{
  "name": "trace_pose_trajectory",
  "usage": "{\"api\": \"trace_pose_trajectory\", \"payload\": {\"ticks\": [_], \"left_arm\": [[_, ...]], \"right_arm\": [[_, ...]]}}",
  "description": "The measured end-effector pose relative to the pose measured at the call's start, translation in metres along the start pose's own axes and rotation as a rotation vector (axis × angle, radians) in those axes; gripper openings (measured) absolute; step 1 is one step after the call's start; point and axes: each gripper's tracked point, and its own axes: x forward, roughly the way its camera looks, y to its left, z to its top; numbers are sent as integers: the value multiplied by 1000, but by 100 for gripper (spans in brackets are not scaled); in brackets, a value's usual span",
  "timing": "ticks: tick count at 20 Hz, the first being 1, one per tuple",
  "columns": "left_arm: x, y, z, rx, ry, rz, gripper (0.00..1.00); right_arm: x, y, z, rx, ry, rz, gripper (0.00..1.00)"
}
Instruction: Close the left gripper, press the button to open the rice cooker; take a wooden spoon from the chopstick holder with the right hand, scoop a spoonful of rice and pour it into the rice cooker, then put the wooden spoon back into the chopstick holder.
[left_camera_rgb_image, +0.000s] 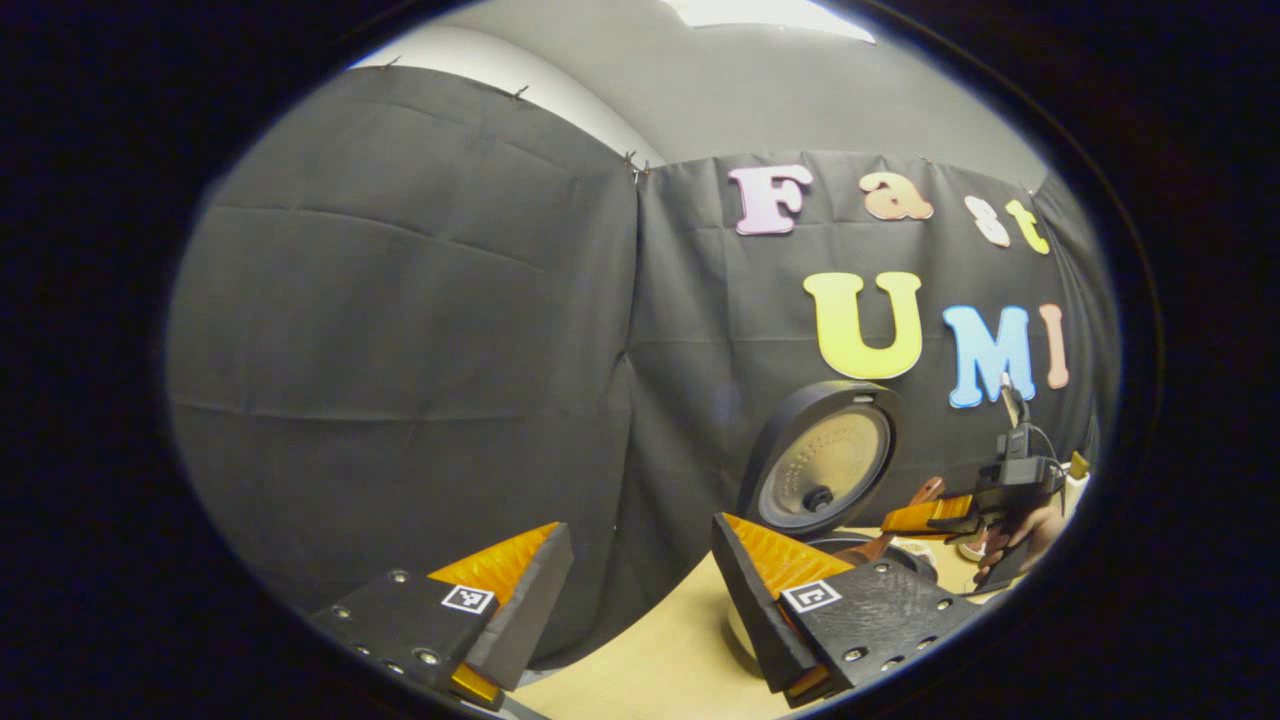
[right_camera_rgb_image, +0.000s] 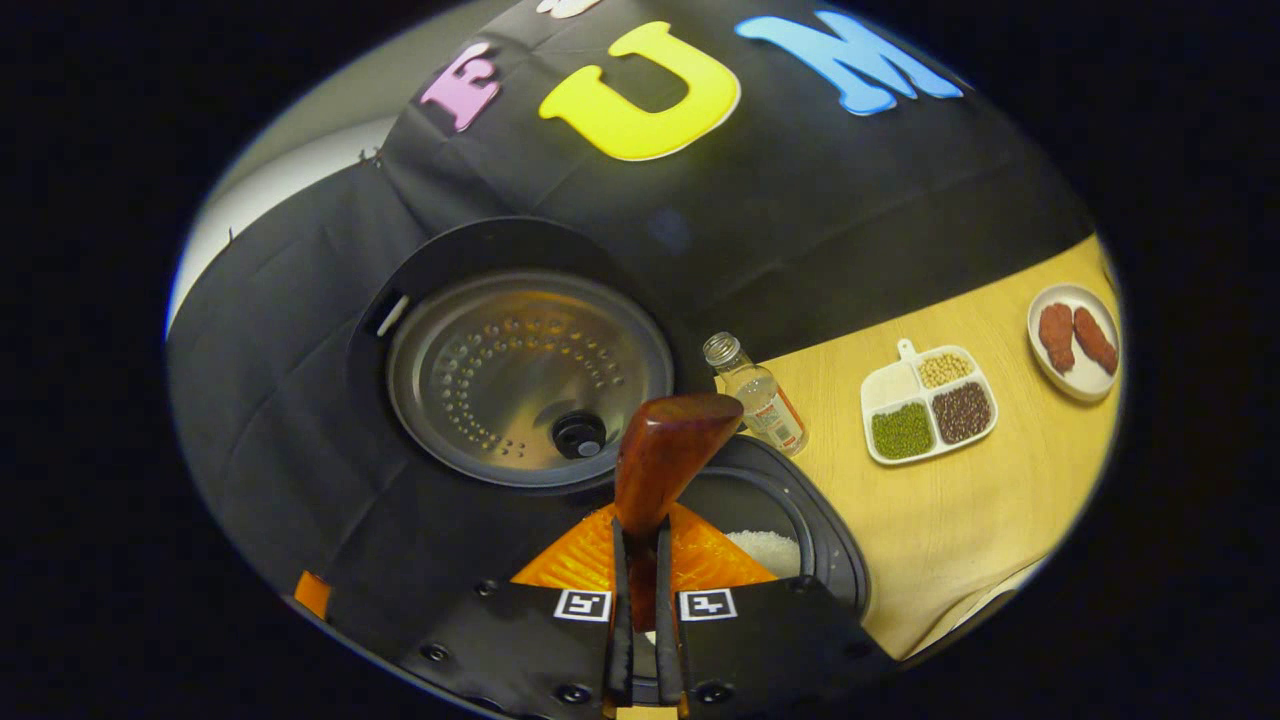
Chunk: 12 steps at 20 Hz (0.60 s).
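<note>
Inside cooker pot (right_camera_rgb_image: 745, 500): white rice (right_camera_rgb_image: 768, 548).

Wooden table (right_camera_rgb_image: 930, 520) with cooker (right_camera_rgb_image: 790, 500), bottle (right_camera_rgb_image: 765, 400), dishes (right_camera_rgb_image: 930, 405)

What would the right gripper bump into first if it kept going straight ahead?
Probably the rice cooker's open lid, upright just beyond the wooden spoon that the right gripper holds; depth is uncertain.
</note>
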Motion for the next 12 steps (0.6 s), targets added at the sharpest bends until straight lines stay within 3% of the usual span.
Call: {"api": "trace_pose_trajectory", "payload": {"ticks": [6,7,8,12], "left_arm": [[3,-8,-5,0,10,-8,88],[4,-10,-5,2,10,-11,88],[4,-12,-5,1,10,-12,87],[8,-19,-5,-10,8,-20,87]], "right_arm": [[3,4,5,-302,-27,-48,11],[3,5,6,-345,-31,-56,7],[2,5,7,-392,-36,-58,11],[-2,14,16,-605,-68,-61,11]]}}
